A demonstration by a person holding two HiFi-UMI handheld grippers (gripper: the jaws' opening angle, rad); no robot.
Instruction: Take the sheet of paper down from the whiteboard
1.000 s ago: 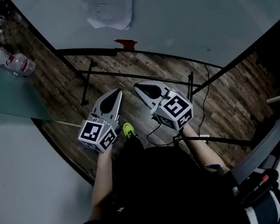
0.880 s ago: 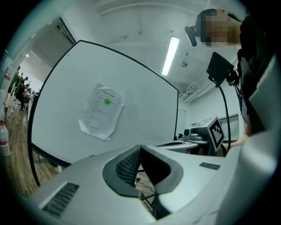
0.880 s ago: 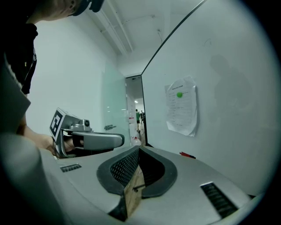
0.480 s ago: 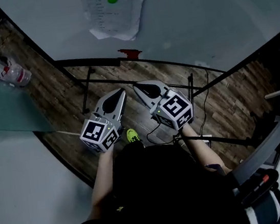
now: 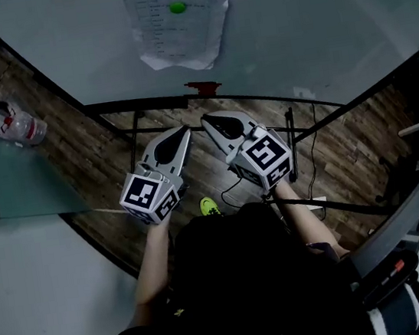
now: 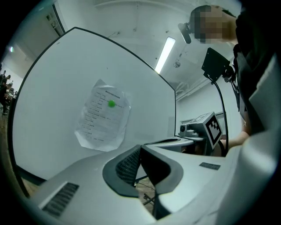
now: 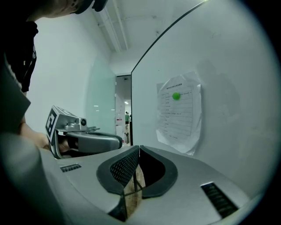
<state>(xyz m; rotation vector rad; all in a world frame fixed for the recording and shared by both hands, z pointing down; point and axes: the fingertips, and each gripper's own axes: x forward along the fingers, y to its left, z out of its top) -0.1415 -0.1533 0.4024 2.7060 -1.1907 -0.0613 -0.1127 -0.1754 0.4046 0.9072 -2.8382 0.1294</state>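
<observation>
Left tongs (image 5: 184, 131) and right tongs (image 5: 204, 119): got both closed all the way, tips together, nothing pinched in either. Holding them side by side, close but not touching, roughly level, aimed at the whiteboard (image 5: 313, 24) and short of it. Can see the sheet of paper (image 5: 181, 21) up on the board, above and ahead of the tips, well apart from them. Looks crinkled, bottom edge curling off the surface, pinned near its top by a round green magnet (image 5: 177, 8). Some printed lines on it, too small to read. Spotted a small red thing (image 5: 202, 89) on the ledge right under the sheet, maybe an eraser, hard to tell from the head view. Also a plastic bottle (image 5: 25, 129) off to the left, wood floor (image 5: 345, 144) below.
</observation>
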